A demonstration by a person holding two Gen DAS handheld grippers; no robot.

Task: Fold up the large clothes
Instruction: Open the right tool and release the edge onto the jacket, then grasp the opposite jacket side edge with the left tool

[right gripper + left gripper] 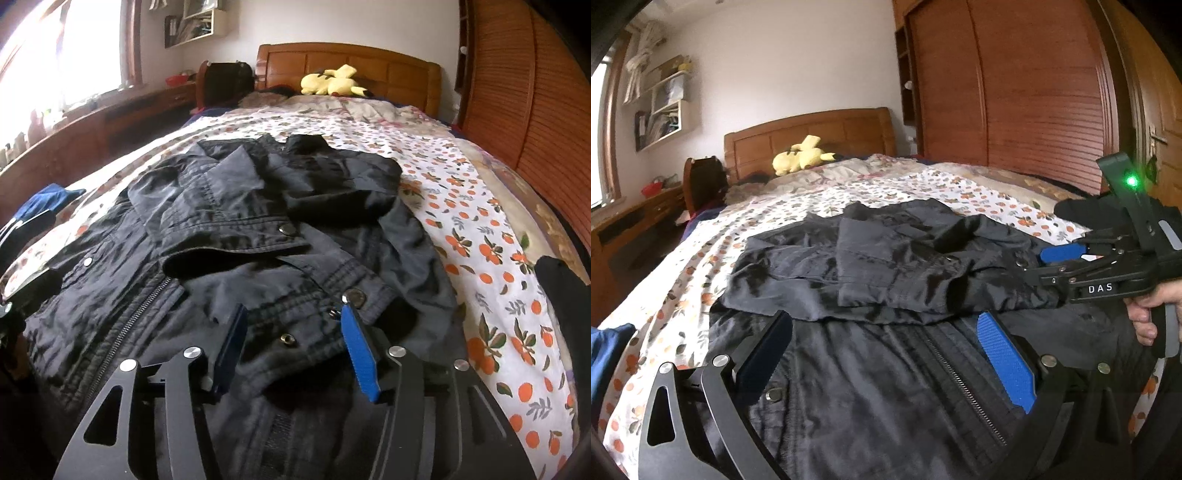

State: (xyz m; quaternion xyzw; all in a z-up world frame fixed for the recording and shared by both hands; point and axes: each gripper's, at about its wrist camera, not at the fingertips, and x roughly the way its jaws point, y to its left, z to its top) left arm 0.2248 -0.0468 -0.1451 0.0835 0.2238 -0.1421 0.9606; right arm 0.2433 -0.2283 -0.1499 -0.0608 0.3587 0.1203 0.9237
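jacket [886,369]: dark zip-up, lies front-up on the bed, hem end near, collar end far; takes up the near middle of the quilt
sleeves: both already laid in across the chest, bunched and overlapping; snap cuff [284,229] on top in the right wrist view
zipper [960,380]: runs near-to-far down the body, looks closed
left gripper [882,350]: released, jaws spread wide, low over the hem region just left of the zipper; nothing between the pads, contact with the cloth unclear
right gripper [295,332]: released, jaws apart, straddling a snap-buttoned fold of cloth on the jacket's right side; not pinching it
right gripper seen from left view [1063,258]: comes in from the right, blue pad at the sleeve edge; person's fingers on the handle
step: judged mid-fold, sleeves in, body not yet folded over
next move: probably clamp both hem corners, lift together, carry hem far toward the collar; needs even height so the loose sleeves don't slide out
bed quilt [480,206]: white with orange-fruit print, under everything
blue cloth [44,203]: far left edge, apart from the jacket
yellow plush [332,83]: far end by the wooden headboard [351,59]
wardrobe [1015,92]: brown slatted doors, right of the bed
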